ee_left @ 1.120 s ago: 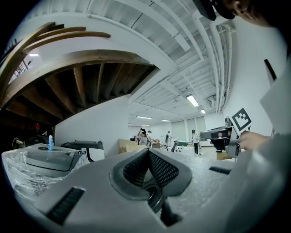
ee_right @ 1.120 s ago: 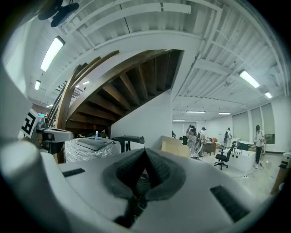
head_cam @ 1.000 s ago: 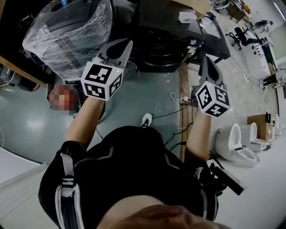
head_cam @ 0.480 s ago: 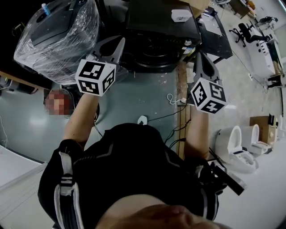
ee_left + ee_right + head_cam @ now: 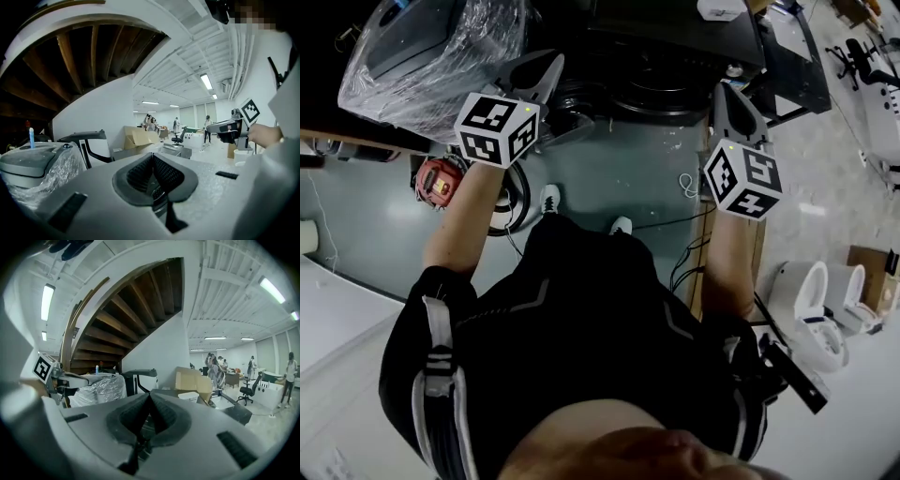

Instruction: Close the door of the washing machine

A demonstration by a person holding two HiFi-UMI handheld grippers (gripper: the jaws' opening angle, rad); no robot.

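Since a second ago both grippers have come down and forward, and the one dark washing machine (image 5: 661, 66) now lies just ahead of the jaws. Its round opening faces the person, and its door (image 5: 581, 120) seems swung out beside the tip of the left gripper (image 5: 546, 73). There are two grippers; the left one and the right gripper (image 5: 727, 96) each have their jaws pressed together on nothing.

Open-plan test laboratory or workshop: strip ceiling lights (image 5: 205, 81), cardboard boxes (image 5: 138, 138) and office chairs (image 5: 247, 391) far off, a plastic-wrapped appliance (image 5: 431, 47) at left, uninstalled toilets (image 5: 806, 314) standing on the floor at right.
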